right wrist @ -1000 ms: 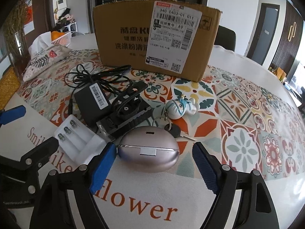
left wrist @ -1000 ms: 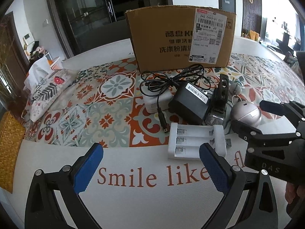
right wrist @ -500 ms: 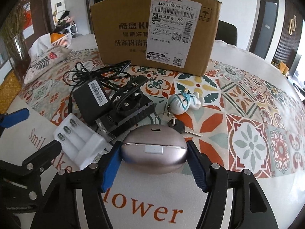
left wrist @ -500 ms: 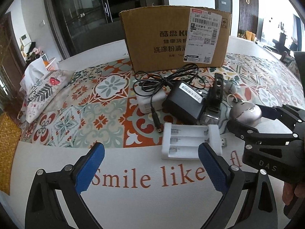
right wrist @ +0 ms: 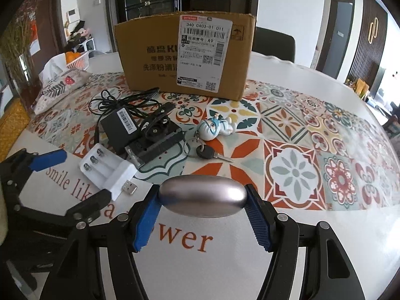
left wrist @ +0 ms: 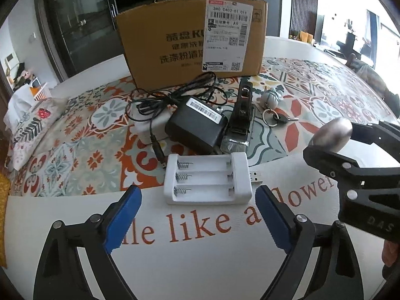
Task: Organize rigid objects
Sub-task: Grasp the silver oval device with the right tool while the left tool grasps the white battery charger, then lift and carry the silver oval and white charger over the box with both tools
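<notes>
My right gripper is shut on a silver egg-shaped case and holds it above the tablecloth; the case also shows at the right of the left wrist view. My left gripper is open and empty, just in front of a white battery charger with a USB plug. Behind the charger lie a black power adapter with its tangled cable, a black clamp-like device, and a key on a ring with a small figurine. A brown cardboard box stands upright behind them.
A patterned tile cloth covers the round white table. A flowered cushion lies at the far left, with a basket of oranges behind it. A dark chair stands behind the box.
My right gripper closed on the silver case and lifted it off the table. My left gripper moved closer to the white charger.
</notes>
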The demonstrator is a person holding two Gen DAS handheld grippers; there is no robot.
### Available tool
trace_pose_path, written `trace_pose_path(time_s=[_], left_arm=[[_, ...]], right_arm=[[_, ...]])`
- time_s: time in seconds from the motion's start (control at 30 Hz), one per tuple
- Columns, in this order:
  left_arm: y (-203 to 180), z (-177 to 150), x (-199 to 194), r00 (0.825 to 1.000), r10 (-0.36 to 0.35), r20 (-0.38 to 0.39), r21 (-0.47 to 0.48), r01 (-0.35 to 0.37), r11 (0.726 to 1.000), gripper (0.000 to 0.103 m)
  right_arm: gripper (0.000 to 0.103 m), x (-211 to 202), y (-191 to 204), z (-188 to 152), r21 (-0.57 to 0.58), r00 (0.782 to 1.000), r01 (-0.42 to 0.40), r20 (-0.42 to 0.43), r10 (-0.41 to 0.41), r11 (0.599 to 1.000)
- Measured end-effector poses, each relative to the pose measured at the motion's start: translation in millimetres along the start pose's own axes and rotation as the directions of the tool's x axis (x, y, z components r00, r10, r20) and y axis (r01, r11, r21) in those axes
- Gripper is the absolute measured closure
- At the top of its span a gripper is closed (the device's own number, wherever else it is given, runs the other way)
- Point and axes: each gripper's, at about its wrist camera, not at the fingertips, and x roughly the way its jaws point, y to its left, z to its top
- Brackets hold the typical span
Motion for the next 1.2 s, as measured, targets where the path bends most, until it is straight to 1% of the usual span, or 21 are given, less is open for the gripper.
trace_pose_path(time_s=[0.07, 0.17, 0.33, 0.4, 0.43, 0.6, 0.8, 0.97, 1.2], left_arm=[[0.9, -0.2, 4.5, 1.000, -0.006, -0.011, -0.005, 0.005, 1.000, 0.015], [1.8, -1.7, 12.4, 1.000, -0.006, -0.024, -0.004, 0.006, 1.000, 0.017], [3.2, -1.0, 14.4, 1.000, -0.020, -0.009, -0.008, 0.020, 1.000, 0.018], [3.7, 0.3, 15.7, 0.999, -0.040, 0.000, -0.009, 0.040, 0.999, 0.026], [4.2, 1.2, 16.5, 0.999, -0.050, 0.001, -0.014, 0.050, 0.999, 0.028], [2.5, 2.2, 14.8, 0.999, -0.045, 0.002, -0.001, 0.045, 0.999, 0.028], [3.1, 7.0, -2.5, 0.999, -0.021, 0.032, -0.008, 0.022, 1.000, 0.028], [6.2, 15.8, -18.2, 0.998, -0.005, 0.058, -0.025, 0.006, 1.000, 0.028], [15.2, 33.4, -40.5, 0.996, 0.019, 0.089, -0.055, -0.014, 0.998, 0.028]], right_arm=[[0.037, -0.1, 2.6, -0.8, -0.014, 1.000, 0.003, 0.003, -0.003, 1.000], [0.037, 3.2, 3.4, -1.7, -0.011, 1.000, -0.004, -0.005, 0.004, 1.000], [0.037, 7.2, 3.9, -1.4, -0.006, 1.000, -0.008, -0.012, 0.008, 1.000], [0.037, 7.4, 4.0, -0.3, -0.005, 1.000, -0.008, -0.011, 0.007, 1.000], [0.037, 7.6, 4.1, 0.0, -0.004, 1.000, -0.006, -0.010, 0.006, 1.000], [0.037, 7.4, 4.4, -0.1, -0.007, 1.000, -0.003, -0.015, 0.003, 1.000], [0.037, 2.3, 5.1, 1.5, -0.005, 1.000, -0.010, -0.012, 0.010, 1.000], [0.037, -9.4, 5.5, 8.9, -0.002, 1.000, -0.011, 0.012, 0.011, 1.000], [0.037, -29.5, 6.0, 27.9, -0.003, 0.998, -0.005, 0.056, 0.006, 1.000]])
